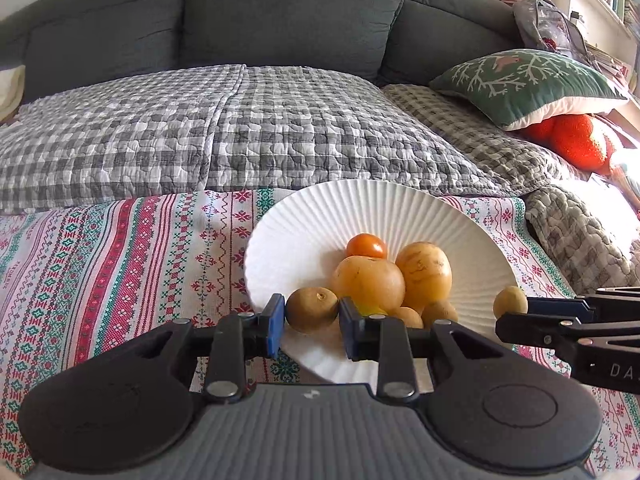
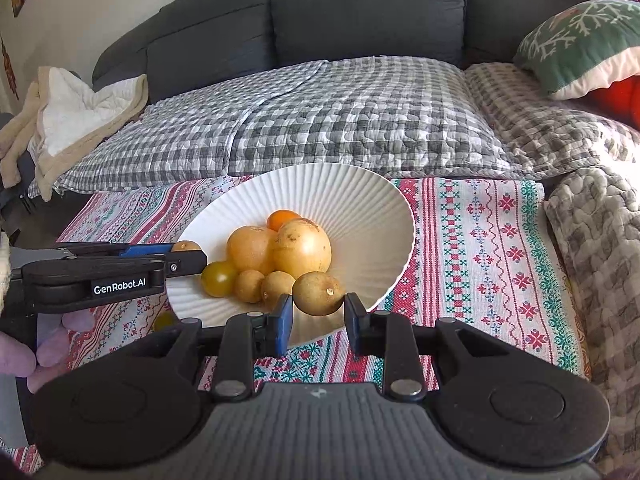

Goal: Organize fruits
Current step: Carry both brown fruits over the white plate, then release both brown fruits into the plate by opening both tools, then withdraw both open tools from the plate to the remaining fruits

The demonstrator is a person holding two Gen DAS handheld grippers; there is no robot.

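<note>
Left gripper [image 1: 311,322]: fingers clenched on a small brown round fruit [image 1: 312,309], blue pads pressing both of its sides. The fruit hangs at the near left rim of the white fluted bowl [image 1: 320,208]. In the right wrist view this gripper [image 2: 188,258] enters from the left and its fruit [image 2: 185,245] shows only as a sliver above the fingers.

Right gripper [image 2: 318,316]: fingers grasping a second small brown round fruit [image 2: 318,293], held at the near rim of the same bowl [image 2: 360,200]. In the left wrist view this gripper [image 1: 520,312] comes in from the right, with the fruit [image 1: 510,302] at its tip over the bowl's right side.

Bowl contents, right wrist view: two large yellow-orange fruits [image 2: 302,247] touching side by side in the middle, a small orange tomato [image 2: 282,218] behind them, a yellow-green tomato [image 2: 219,278] at front left, and two more small brown fruits [image 2: 250,286] in front, just beside the one held. All are heaped together, touching.

The bowl stands tilted toward the cameras on a table under a red, green and white patterned cloth [image 2: 480,248]. Beyond it is a grey sofa [image 1: 280,20] covered with a grey checked quilt [image 1: 200,128]. A green cushion [image 1: 528,84] with a white branch pattern lies to the right, over something bright orange [image 1: 576,140]. Gloved fingertips [image 2: 52,344] of the person show at lower left in the right wrist view.
</note>
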